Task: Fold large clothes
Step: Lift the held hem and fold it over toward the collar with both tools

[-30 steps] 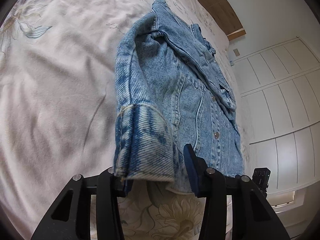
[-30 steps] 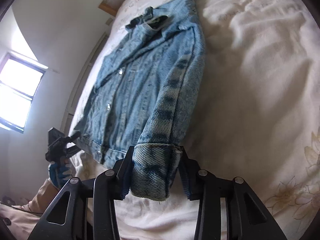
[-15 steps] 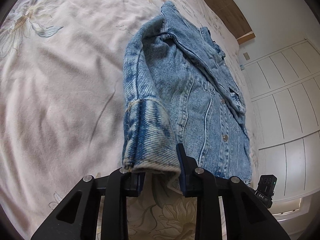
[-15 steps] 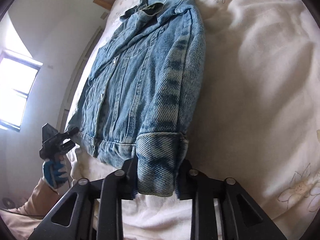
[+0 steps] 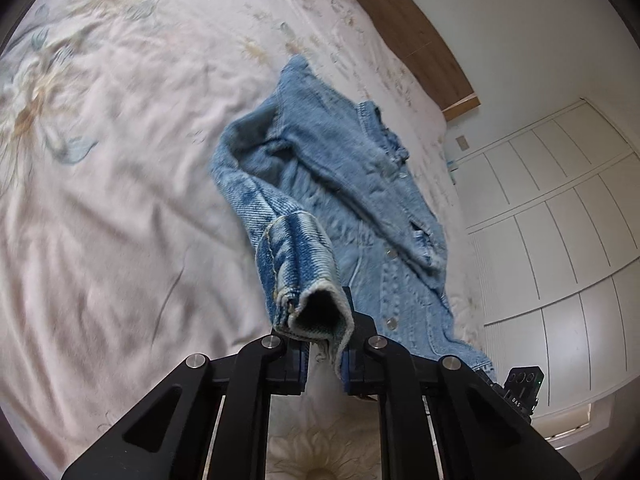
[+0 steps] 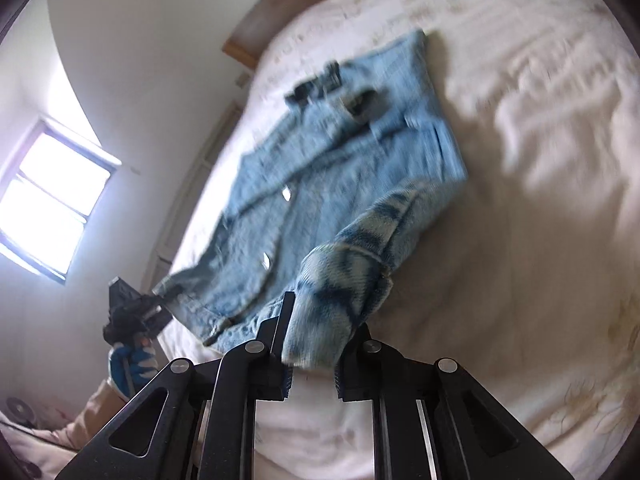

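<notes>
Left gripper [image 5: 323,354] has the left cuff [image 5: 298,276] pinched between its pads, jaws closing on the denim, the cuff's open end gaping just above the fingers. That sleeve [image 5: 248,188] runs up and away ahead of the gripper, raised off the bed [image 5: 100,220], back to the jacket [image 5: 360,200], which lies flat, front side up, ahead and to the right, snaps showing down the placket.

Over on the other side, the right gripper [image 6: 311,372] is closing on the right cuff [image 6: 332,304], cloth bunched between the jaws and hanging over the fingertips. Its sleeve bends up from the jacket [image 6: 320,184], which spreads ahead and to the left, collar [image 6: 332,88] at the far end. This view is blurred. Far left of the right gripper, a gloved hand [image 6: 132,360] grips the other handle beside the hem.
</notes>
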{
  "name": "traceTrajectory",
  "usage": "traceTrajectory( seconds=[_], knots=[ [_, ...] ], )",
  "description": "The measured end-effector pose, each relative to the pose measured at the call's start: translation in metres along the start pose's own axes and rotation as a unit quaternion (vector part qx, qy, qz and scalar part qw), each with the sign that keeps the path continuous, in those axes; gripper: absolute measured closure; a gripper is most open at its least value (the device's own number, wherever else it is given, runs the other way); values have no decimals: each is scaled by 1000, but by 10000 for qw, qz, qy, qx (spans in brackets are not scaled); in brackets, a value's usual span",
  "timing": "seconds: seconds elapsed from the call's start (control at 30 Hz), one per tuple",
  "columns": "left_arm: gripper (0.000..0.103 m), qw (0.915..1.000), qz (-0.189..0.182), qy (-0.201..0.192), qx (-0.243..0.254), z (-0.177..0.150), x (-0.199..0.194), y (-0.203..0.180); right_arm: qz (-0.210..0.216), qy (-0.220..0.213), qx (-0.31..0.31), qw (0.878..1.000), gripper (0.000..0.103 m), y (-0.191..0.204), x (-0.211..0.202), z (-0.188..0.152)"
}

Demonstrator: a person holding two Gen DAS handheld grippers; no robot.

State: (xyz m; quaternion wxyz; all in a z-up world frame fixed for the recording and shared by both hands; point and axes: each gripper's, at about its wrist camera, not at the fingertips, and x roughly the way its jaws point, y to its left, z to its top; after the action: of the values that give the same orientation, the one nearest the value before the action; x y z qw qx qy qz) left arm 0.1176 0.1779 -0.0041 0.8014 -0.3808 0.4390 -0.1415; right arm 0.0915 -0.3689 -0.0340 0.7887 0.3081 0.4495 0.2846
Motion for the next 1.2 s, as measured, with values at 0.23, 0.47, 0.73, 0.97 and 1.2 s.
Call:
traceTrajectory(
  seconds=[0.23, 0.47, 0.73, 0.97, 1.2],
  knots=[
    [94, 9986, -387, -366, 79, 35, -6, -26, 157, -481, -154, 9986, 89, 24, -13, 42],
    [94, 9945, -771, -639, 322, 92, -7, -67, 342, -1025, -191, 9940, 90, 44, -22, 107],
    [94, 9906, -928, -808, 591, 178, 32, -113, 409, -1540, 50, 9872, 93, 44, -11, 197],
    [94, 9950, -475, -678, 557, 241, 118, -108, 44, -1650, 578, 9846, 94, 6, 41, 270],
    [94, 9981, 281, -272, 467, 265, 209, -62, -531, -1332, 1113, 9834, 94, -55, 118, 310]
  ],
)
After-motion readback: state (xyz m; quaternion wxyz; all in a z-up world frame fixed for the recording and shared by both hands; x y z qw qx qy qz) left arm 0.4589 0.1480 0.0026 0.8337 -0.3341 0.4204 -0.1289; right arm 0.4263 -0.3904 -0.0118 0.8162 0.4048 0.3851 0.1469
